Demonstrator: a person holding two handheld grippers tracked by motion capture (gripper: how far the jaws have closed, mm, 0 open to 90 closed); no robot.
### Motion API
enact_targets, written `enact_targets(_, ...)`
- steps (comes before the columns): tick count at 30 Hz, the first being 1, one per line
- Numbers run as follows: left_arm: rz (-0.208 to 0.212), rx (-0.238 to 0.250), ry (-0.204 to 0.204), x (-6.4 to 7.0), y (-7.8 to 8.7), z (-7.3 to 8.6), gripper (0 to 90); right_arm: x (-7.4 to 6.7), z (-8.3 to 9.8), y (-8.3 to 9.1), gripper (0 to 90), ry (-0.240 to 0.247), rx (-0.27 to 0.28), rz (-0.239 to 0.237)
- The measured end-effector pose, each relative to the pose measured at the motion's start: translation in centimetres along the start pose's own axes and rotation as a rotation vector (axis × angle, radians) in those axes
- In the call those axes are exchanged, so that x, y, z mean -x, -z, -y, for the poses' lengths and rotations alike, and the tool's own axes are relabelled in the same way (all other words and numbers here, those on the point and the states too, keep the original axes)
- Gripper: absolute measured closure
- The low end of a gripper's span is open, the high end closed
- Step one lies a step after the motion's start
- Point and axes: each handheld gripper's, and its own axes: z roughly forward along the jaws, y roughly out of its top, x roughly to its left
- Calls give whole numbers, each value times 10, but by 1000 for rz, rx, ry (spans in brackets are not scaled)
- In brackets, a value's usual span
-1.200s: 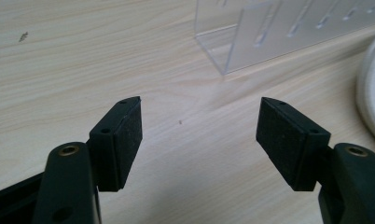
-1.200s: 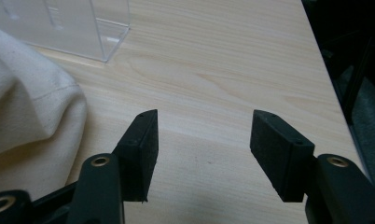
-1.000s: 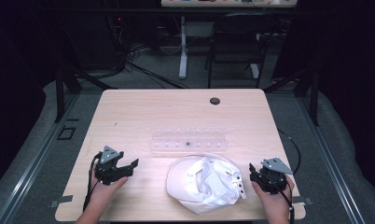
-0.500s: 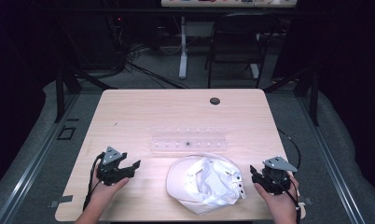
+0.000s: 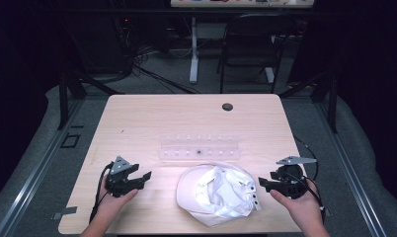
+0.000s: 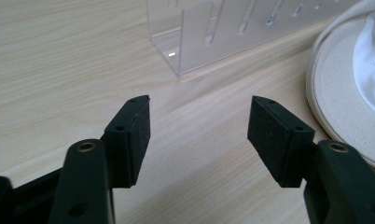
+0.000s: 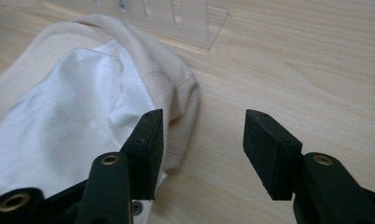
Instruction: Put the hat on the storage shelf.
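- Upside down, the white cap (image 5: 218, 193) lies near the table's (image 5: 152, 116) front edge, between both grippers.
- Left gripper (image 5: 144, 178): fingers apart, just been closing, nothing between.
- Right gripper (image 5: 262, 183): likewise, just beside the cap's rim.
- Clear acrylic rack (image 5: 200, 149) sits just behind; bare table beyond.

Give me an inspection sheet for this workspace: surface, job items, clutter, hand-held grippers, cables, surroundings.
Surface: light wood table, flat, with a dark round port near its far edge.
Job's things: white cap lying upside down near the front edge, lining up; clear acrylic rack just behind it.
Clutter: nothing seen.
Grippers: left hand-held gripper left of the cap, jaws apart with bare table between them, just been closing; right hand-held gripper at the cap's right edge, jaws apart, nothing gripped, also just been closing.
Cables: black cable trails from the left hand-held gripper; tangled leads on the floor beyond the table.
Surroundings: dark room, black chair and a white stand behind.
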Motion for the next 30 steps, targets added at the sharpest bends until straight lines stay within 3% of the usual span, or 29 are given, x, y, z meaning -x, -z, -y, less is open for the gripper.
enact_targets(4, -1, -10, -12, 1, -3, 1, 415, -2, -1, -2, 487, -27, -25, -62)
enact_targets(11, 0, -19, -15, 0, -3, 1, 417, 0, 1, -7, 488, -56, -63, -104)
enact_targets(17, 1, -20, -11, 0, -4, 2, 418, 5, 6, -13, 501, -131, -98, -194)
enact_targets(27, -11, -31, -33, 2, -4, 2, 418, 3, 12, -24, 500, -175, -148, -235)
enact_targets(30, -11, -30, -30, 2, -5, 2, 418, 6, 16, -30, 499, -213, -171, -260)
